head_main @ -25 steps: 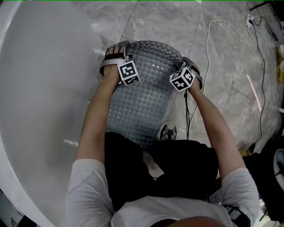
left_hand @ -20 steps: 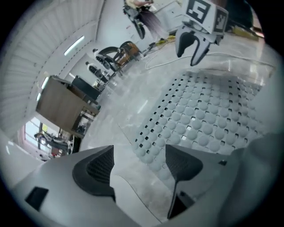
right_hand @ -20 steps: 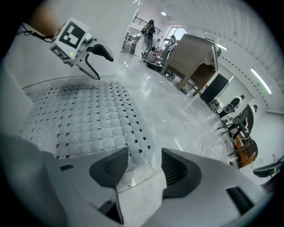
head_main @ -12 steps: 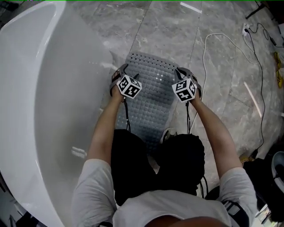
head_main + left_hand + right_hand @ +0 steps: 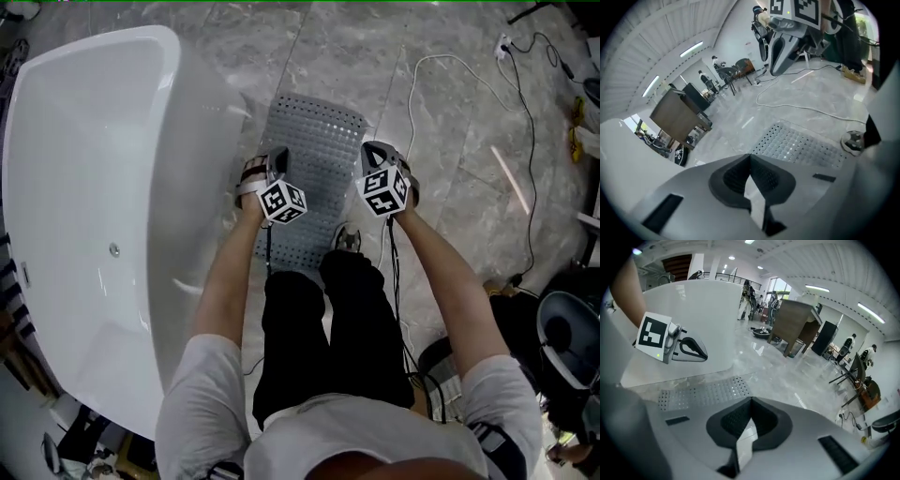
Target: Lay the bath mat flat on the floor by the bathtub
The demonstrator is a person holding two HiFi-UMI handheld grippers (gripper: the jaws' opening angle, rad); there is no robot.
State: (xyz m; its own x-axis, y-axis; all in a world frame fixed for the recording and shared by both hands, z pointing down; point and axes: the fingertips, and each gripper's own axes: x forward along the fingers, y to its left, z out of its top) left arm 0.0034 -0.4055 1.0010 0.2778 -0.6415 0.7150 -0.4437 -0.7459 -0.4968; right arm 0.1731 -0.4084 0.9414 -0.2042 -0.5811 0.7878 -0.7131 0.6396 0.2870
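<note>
Beside the bathtub (image 5: 94, 187), bath mat (image 5: 319, 141) lies flat; laying looks done. Left gripper (image 5: 277, 161) and right gripper (image 5: 376, 153) closed, empty, above it. Next: check the mat's edges, then back off.

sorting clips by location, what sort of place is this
Probably an open hall with a mock bathroom: a bathtub and bath mat on stone floor, but chairs and people beyond.

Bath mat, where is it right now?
In the head view the gray bath mat lies flat on the marble floor at centre, just right of the white bathtub, with the person's shoe at its near edge.
</note>
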